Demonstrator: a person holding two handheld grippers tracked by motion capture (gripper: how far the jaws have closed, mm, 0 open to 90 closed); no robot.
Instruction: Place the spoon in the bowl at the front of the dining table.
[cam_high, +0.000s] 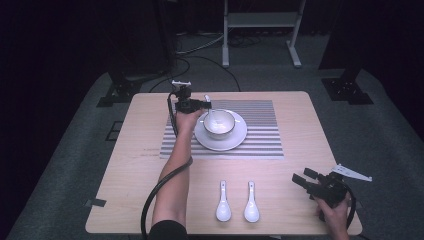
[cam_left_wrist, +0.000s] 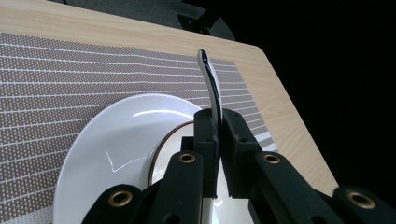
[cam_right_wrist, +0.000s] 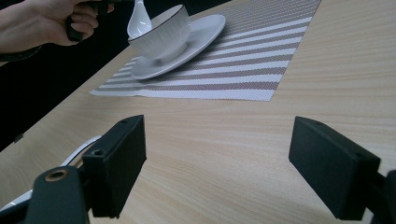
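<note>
My left gripper (cam_high: 205, 105) is shut on a white spoon (cam_high: 208, 111), holding it by the handle above the white bowl (cam_high: 219, 123). The spoon's scoop hangs at the bowl's rim in the right gripper view, spoon (cam_right_wrist: 139, 19) beside bowl (cam_right_wrist: 161, 35). In the left gripper view the spoon handle (cam_left_wrist: 211, 88) rises between the closed jaws, over the plate (cam_left_wrist: 112, 149). The bowl stands on a white plate (cam_high: 235, 142) on a striped placemat (cam_high: 265, 130). My right gripper (cam_high: 302, 178) is open near the table's front right corner, its jaws wide apart over bare wood (cam_right_wrist: 219, 154).
Two more white spoons (cam_high: 223, 202) (cam_high: 251, 202) lie side by side near the front edge of the wooden table (cam_high: 140, 170). A white stand (cam_high: 260, 30) and cables sit on the floor beyond the table. A white spoon handle (cam_right_wrist: 81, 149) shows by my right gripper's left jaw.
</note>
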